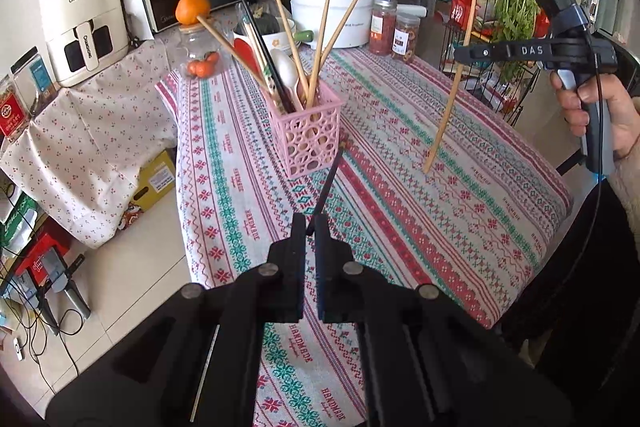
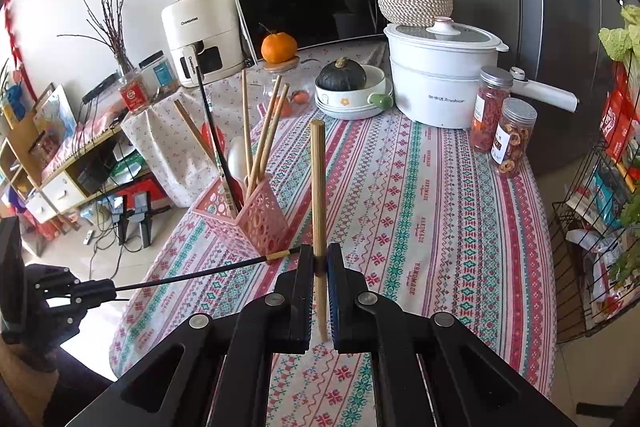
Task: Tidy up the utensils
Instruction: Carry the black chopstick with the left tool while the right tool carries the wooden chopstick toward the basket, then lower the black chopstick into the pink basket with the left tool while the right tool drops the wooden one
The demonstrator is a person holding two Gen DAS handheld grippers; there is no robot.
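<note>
While each tool grips one chopstick, the left gripper has its jaws pinched narrow on a black chopstick whose long axis runs ahead of the jaws, tip toward the pink utensil basket. The right gripper has its jaws closed on a wooden chopstick standing nearly upright, passing between the jaws with its blunt end above them and its thin end below.

Ahead and left of the right jaws, the basket holds wooden chopsticks, a black one and a white spoon, all leaning outward. "HANDMADE" repeats along the striped cloth of the desk. "CHANGHONG" marks the air fryer; the white pot reads "Royalstar". "DAS" shows on the right tool only in the left wrist view. Only the right wrist view shows the dark squash in its bowl clearly.
</note>
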